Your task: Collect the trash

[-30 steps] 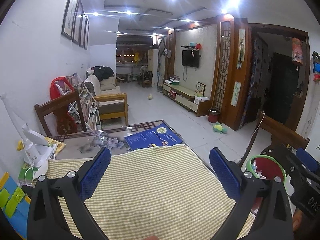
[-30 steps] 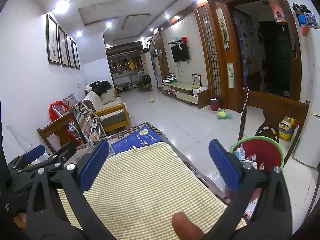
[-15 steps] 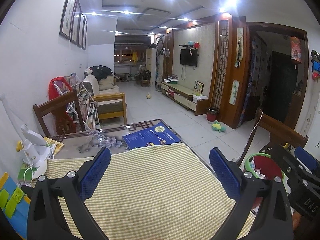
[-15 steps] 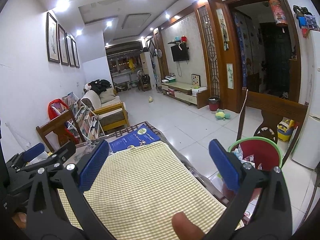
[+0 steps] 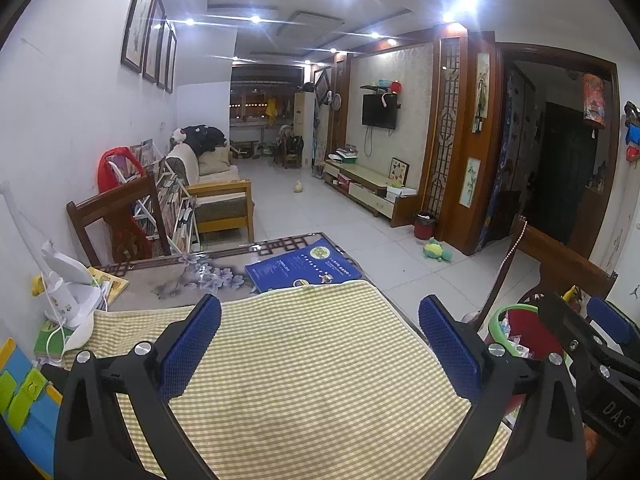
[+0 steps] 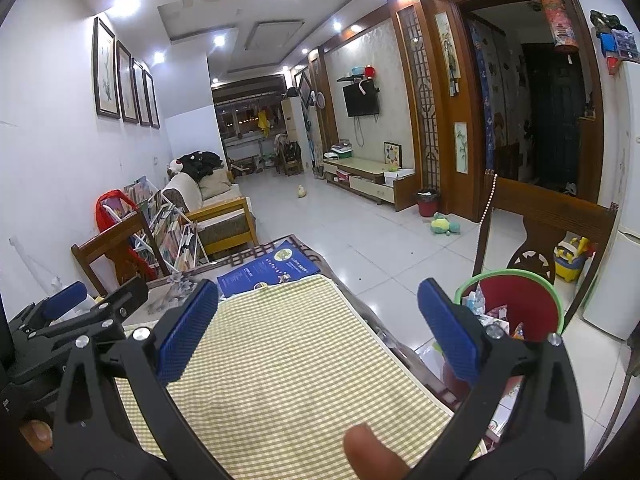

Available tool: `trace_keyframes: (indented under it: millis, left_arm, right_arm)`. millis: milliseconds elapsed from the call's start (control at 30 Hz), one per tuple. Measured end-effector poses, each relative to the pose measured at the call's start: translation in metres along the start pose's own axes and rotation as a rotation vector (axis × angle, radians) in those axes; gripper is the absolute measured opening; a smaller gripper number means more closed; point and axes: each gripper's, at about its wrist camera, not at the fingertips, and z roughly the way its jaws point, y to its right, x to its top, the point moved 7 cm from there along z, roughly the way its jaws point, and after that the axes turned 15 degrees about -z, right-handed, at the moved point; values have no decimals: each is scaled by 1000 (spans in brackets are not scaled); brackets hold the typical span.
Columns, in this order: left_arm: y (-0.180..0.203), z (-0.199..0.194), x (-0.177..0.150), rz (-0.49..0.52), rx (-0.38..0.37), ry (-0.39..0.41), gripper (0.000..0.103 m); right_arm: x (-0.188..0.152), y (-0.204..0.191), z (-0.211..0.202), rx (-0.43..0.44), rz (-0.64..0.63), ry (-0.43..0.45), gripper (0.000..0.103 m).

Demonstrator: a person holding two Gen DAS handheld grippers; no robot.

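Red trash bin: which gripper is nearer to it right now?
Right. The right gripper hangs at the table edge beside the red trash bin; the left gripper sits farther left over the checked mat.

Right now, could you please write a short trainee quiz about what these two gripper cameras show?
1. True or false: the left gripper holds a piece of trash.
2. Where does the red bin stand: A on the checked cloth, B on the floor right of the table, C under the TV?
3. Fill in: beyond the cloth's far edge lies a blue ____.

Key: 1 false, both it and the right gripper are open and empty. 2 B. 3 booklet.
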Motion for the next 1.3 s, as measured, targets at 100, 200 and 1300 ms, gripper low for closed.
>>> trace_keyframes:
  millis: [100,200,1300]
  left_arm:
    - [0,0,0,-2,0,-3,95]
    - [0,0,-1,-1,0,-4,95]
    - [-95,72,-47,-80,210,-170,95]
  right_arm:
    - [0,-1,0,0,0,0,98]
    - [-2,0,2,0,1,-6,98]
    - [-91,-31,126,126,-148,-347,98]
